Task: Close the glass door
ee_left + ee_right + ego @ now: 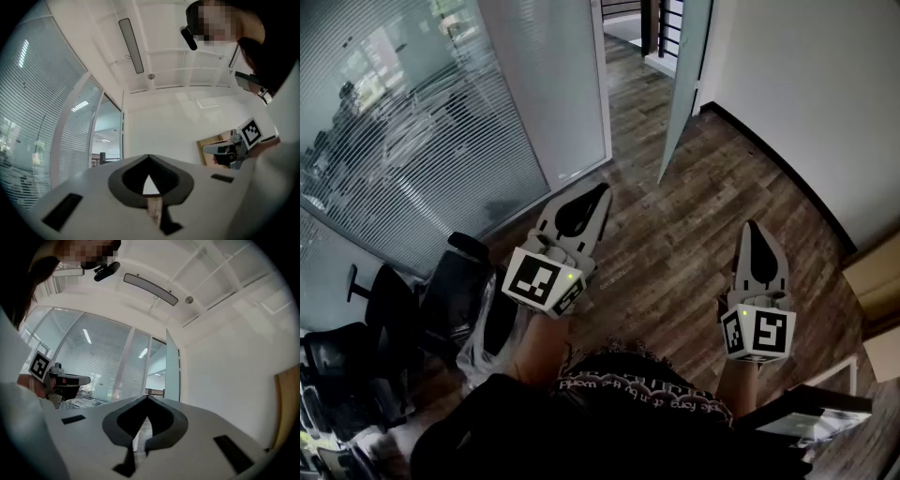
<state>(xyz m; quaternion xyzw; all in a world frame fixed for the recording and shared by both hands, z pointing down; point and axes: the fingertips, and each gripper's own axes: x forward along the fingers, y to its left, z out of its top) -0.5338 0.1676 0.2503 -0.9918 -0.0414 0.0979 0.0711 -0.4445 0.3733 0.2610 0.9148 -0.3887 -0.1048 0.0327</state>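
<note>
The glass door stands swung open into the room at the top of the head view, its free edge toward the white wall. It also shows in the right gripper view as a pale green pane ahead. My left gripper is held over the wooden floor, well short of the door, jaws together and empty. My right gripper hovers to the right of it, also shut with nothing in it. Both point toward the doorway.
A glass partition with blinds and a frosted panel run along the left. Black office chairs crowd the lower left. The white wall and a cardboard box bound the right. Wooden floor leads to the doorway.
</note>
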